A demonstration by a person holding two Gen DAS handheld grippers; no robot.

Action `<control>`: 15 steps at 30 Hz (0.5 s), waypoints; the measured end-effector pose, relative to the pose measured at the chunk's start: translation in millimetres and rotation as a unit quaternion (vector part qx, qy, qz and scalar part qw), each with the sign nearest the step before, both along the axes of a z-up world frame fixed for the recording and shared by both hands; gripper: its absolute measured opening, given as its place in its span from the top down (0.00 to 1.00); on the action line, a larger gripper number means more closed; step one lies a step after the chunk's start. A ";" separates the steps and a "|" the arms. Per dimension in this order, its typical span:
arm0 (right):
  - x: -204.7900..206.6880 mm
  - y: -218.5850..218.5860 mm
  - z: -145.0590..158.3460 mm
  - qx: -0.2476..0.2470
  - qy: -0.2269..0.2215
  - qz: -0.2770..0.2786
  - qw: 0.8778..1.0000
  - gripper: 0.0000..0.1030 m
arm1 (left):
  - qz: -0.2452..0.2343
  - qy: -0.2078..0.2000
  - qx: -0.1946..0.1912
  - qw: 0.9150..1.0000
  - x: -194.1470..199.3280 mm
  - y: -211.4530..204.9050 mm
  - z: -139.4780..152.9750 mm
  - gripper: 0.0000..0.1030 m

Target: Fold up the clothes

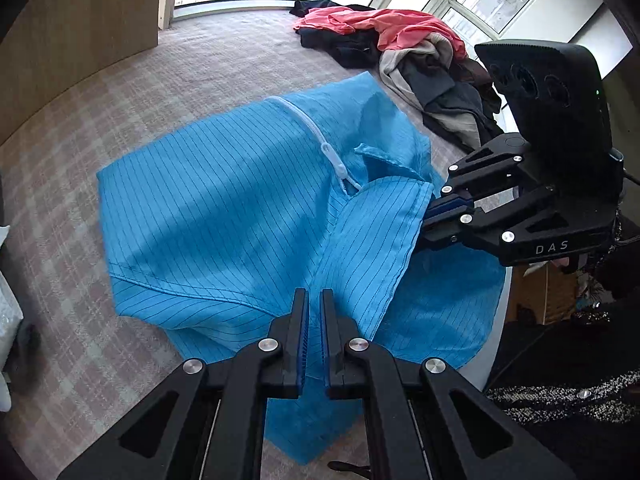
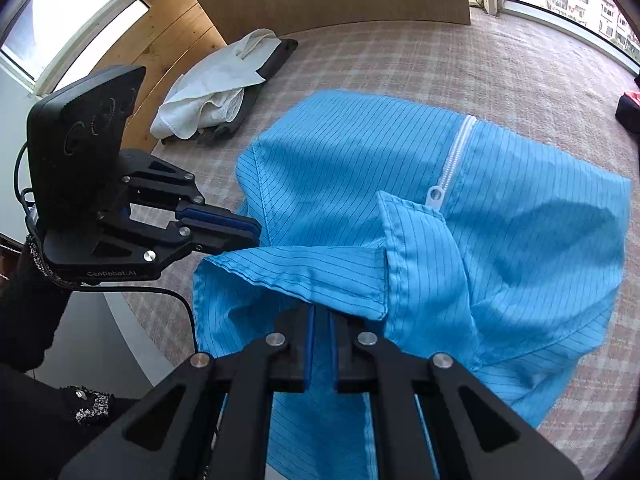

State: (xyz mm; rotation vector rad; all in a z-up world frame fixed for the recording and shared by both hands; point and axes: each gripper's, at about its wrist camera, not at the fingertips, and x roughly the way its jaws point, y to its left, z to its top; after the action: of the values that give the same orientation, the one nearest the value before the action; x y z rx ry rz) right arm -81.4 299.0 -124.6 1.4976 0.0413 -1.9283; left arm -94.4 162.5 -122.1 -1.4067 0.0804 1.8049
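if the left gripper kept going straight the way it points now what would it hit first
Probably more of the blue striped garment it is already shut on: the left gripper points down along the cloth draped ahead of it, with the checked surface underneath. Depth is hard to judge.

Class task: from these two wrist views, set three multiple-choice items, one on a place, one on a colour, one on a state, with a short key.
1. Where is the pile of pink and dark clothes?
A. by the windows
B. on a chair
C. in a basket

2. What colour is the zip on the blue garment?
A. black
B. white
C. red

3. The left gripper is:
A. wide open
B. out of view
C. shut on the garment

Key: A, the pile lies on the carpet under the panes; B, white teeth and pull; C, fabric is pinched between the pads.
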 end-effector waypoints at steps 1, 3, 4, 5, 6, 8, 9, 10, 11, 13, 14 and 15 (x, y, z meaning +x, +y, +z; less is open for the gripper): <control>-1.8 0.7 0.2 0.002 0.003 -0.004 1.000 0.94 | -0.014 -0.016 0.012 1.000 1.2 6.2 -7.5 0.97; -5.7 1.2 0.6 -0.001 0.003 -0.010 1.000 0.94 | -0.031 -0.030 0.023 0.999 7.1 14.2 -15.0 0.97; -7.7 1.3 0.8 -0.004 0.001 -0.012 1.000 0.94 | -0.031 -0.035 0.026 0.999 9.6 14.9 -17.0 0.97; -9.7 0.8 0.8 -0.005 0.000 -0.013 1.000 0.94 | -0.028 -0.038 0.028 0.998 11.2 13.2 -18.4 0.97; -11.4 -0.7 0.3 0.000 -0.001 -0.012 1.000 0.94 | -0.022 -0.036 0.025 0.999 11.7 9.2 -18.3 0.97; -14.9 -3.7 -0.6 0.009 -0.003 -0.011 1.000 0.94 | 0.007 -0.019 0.016 1.000 8.3 -4.2 -14.9 0.96; -15.3 -5.0 -3.1 0.014 -0.008 -0.008 1.000 0.94 | 0.018 -0.021 0.027 0.999 6.0 -11.5 -13.4 0.96; -13.2 -6.1 -9.3 0.017 -0.021 0.002 1.000 0.94 | 0.028 -0.023 0.038 0.999 3.6 -18.9 -11.8 0.96; -11.0 -7.2 -15.5 0.021 -0.033 0.011 0.999 0.94 | 0.037 -0.025 0.047 0.998 1.7 -25.3 -10.8 0.96; -7.0 -10.0 -27.0 0.026 -0.058 0.028 0.998 0.94 | 0.019 -0.031 0.034 0.999 6.2 -23.2 -18.2 0.96; -5.7 -12.3 -29.1 0.018 -0.069 0.033 0.997 0.94 | 0.007 -0.035 0.025 0.999 9.7 -20.4 -22.5 0.96; -5.3 -14.1 -28.3 0.004 -0.078 0.034 0.996 0.94 | -0.003 -0.037 0.024 0.999 14.4 -17.1 -25.0 0.96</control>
State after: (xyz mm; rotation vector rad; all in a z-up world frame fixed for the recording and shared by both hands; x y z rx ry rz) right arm -86.8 284.8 -152.9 1.6267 0.0302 -1.7553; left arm -80.0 145.3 -147.1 -1.4368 0.0027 1.7358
